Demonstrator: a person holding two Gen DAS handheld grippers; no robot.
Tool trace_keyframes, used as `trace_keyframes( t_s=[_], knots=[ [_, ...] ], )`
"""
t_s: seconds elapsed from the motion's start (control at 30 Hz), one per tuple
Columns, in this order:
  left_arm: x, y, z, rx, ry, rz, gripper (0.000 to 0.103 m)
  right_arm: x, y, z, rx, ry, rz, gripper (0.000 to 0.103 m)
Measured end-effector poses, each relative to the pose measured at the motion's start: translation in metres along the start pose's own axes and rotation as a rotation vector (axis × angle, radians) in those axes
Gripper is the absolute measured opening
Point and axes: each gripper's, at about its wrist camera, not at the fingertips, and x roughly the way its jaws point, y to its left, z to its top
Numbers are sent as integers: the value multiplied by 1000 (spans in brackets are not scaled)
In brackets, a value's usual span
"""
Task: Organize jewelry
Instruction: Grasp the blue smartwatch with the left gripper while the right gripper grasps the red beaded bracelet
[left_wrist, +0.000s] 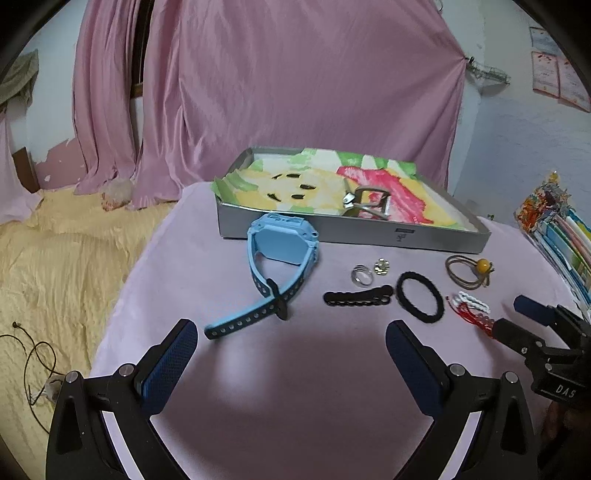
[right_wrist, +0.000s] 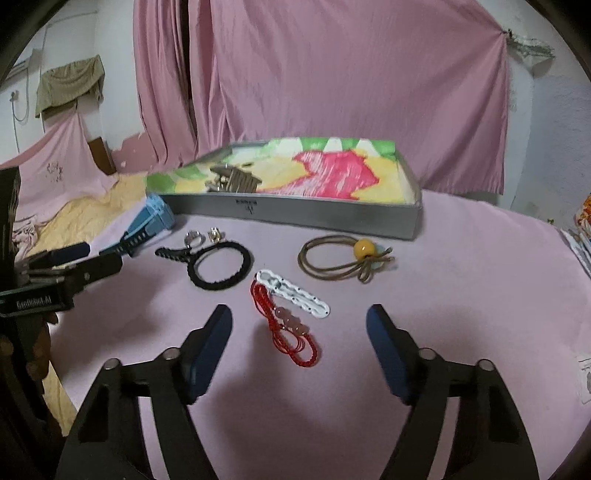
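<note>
Both grippers hung spread and empty over the near part of the pink-covered worktop (left_wrist: 303, 369). Between the fingers of the left gripper (left_wrist: 291, 343) lay bare cloth, with the blue watch (left_wrist: 275, 258) just beyond, its case almost against the front wall of the grey box (left_wrist: 332, 230). The right gripper (right_wrist: 299, 325) stood wide around the red cord bracelet (right_wrist: 291, 332), which overlapped the white clip (right_wrist: 299, 293) — neither finger touched it.

Farther back the jewelry ran in a loose row: two small rings (left_wrist: 369, 271), a black clip (left_wrist: 356, 297) touching the black hair band (left_wrist: 419, 297), and the brown hair tie with its yellow bead (right_wrist: 347, 258) nearest the box. A buckle-like piece (left_wrist: 369, 203) already sat inside the box on its coloured lining. To the left the worktop's rounded edge dropped toward a yellow bedspread (left_wrist: 55, 258); the widest open cloth lay on the right.
</note>
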Motion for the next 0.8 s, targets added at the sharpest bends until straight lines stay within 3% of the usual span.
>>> trace_keyframes(
  t_s=[0.27, 0.4, 0.67, 0.8],
  knots=[
    [19, 10, 16, -2, 77, 6, 102, 13, 6, 1, 2, 96, 25, 41],
    [25, 10, 22, -3, 102, -4, 93, 16, 10, 6, -3, 118, 27, 28],
    [42, 12, 29, -14, 158, -25, 70, 27, 23, 17, -18, 148, 87, 19],
    [46, 13, 31, -15, 168, -26, 64, 34, 28, 23, -23, 157, 104, 18]
  ],
)
